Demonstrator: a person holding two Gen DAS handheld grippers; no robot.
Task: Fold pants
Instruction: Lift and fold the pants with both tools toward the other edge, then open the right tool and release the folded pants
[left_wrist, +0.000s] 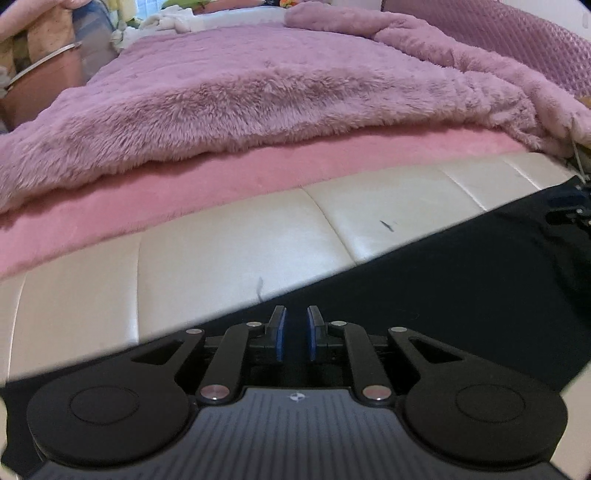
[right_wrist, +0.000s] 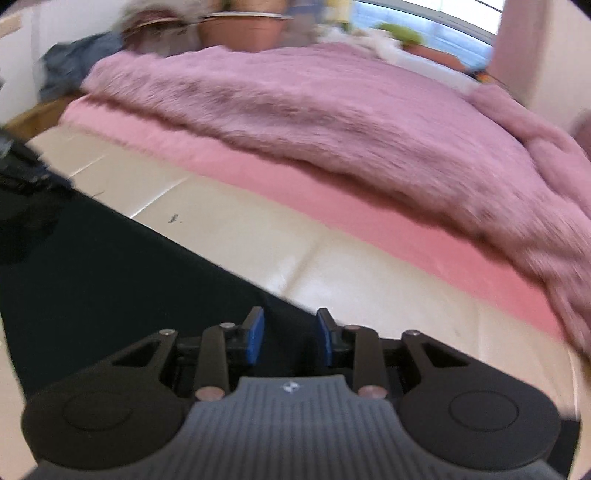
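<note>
Blue denim heap (right_wrist: 70, 62) — right wrist view only.

Two wrist fisheye views, each looking forward and downward along its own claw.

Left wrist view: left claw (left_wrist: 295, 334) fills the bottom of frame, very near the lens. Camera sits low and close over the dark pants (left_wrist: 461, 280), facing across the cream padded bench (left_wrist: 221, 240) toward the pink sheet (left_wrist: 184, 192) and furry mauve blanket (left_wrist: 277, 88). Horizon tilted; the pants' edge runs up to the right.

Right wrist view: right claw (right_wrist: 290, 338) at bottom, same closeness, image blurred. Pants (right_wrist: 110, 277) lie lower left, their edge running down to the right.

Shared: bench, sheet, blanket, pants, and a small dark mark on the bench (left_wrist: 386, 224) (right_wrist: 173, 218).
</note>
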